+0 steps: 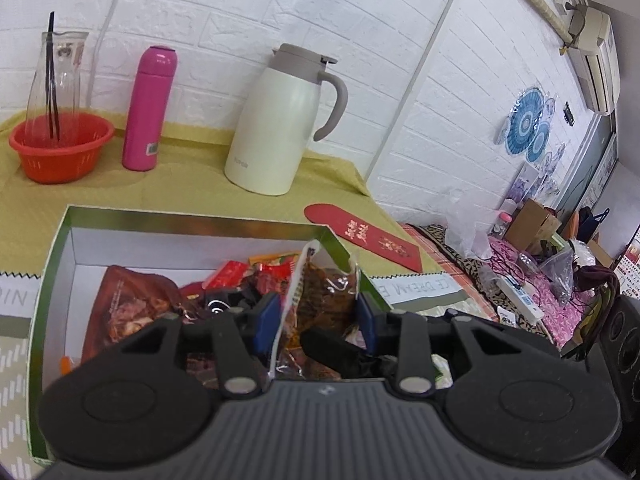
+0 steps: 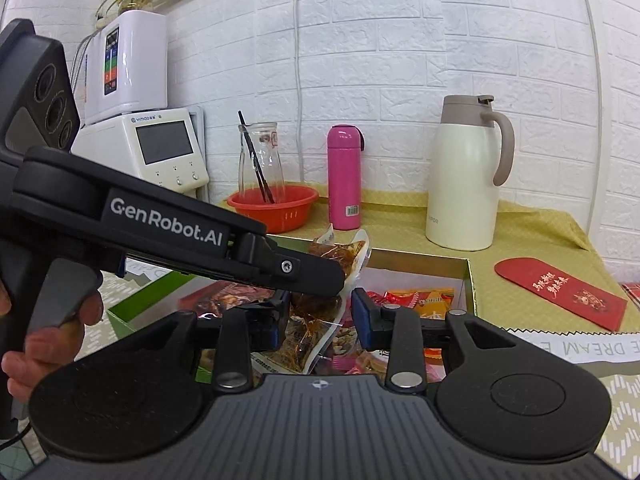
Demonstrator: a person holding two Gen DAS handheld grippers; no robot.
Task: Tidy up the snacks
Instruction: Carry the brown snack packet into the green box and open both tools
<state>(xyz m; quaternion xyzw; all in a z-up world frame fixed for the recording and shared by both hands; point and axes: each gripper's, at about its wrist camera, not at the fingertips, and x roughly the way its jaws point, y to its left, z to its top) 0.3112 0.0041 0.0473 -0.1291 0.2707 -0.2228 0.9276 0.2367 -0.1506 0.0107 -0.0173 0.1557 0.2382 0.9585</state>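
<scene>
between my left jaws (image 1: 318,320) stands a clear snack packet (image 1: 320,292), upright over the green box (image 1: 52,264); the blue pads sit apart, beside the film, not clamped. my right jaws (image 2: 318,314) are open round the same packet, and the left gripper crosses just ahead of them. i judge the step is settling this packet among the snacks already in the box. next i should lower it into a gap, then draw both jaws back cleanly.
</scene>
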